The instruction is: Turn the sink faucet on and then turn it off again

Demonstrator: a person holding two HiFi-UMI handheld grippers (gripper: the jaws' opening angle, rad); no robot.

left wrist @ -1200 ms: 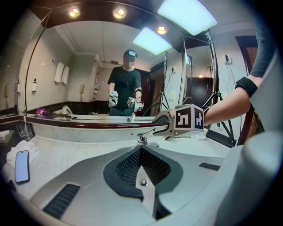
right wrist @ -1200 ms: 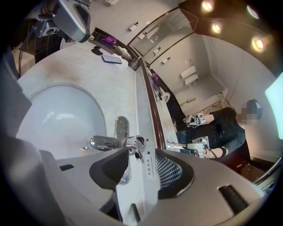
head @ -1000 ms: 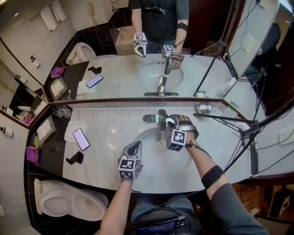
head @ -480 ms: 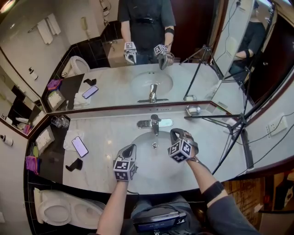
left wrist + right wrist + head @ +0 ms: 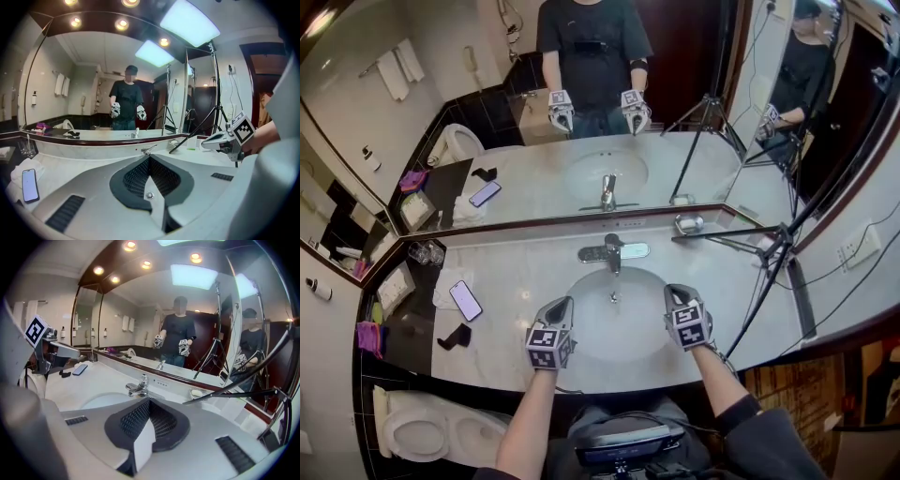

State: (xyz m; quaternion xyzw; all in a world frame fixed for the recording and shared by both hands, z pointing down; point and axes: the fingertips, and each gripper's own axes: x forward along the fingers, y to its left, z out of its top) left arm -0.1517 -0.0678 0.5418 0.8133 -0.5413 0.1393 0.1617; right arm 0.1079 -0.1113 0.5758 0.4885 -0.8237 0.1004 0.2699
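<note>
Both grippers are held above the near side of the sink basin [image 5: 619, 330], clear of the faucet [image 5: 612, 251], which sits on the white counter [image 5: 525, 272] at the far edge of the basin, centred below the mirror [image 5: 581, 112]. Left gripper [image 5: 566, 304] over the near-left rim, jaws pressed together, nothing between them. Right gripper [image 5: 673, 292] over the near-right rim, jaws also closed and empty. Neither touches the faucet. Smartphone [image 5: 466, 300] lies on a white cloth at the left of the counter, with a small black item [image 5: 455, 336] just nearer. Soap dish [image 5: 688, 224] far right of the faucet. Tripod [image 5: 773, 246] at right. Toilet [image 5: 422, 431] near left.
</note>
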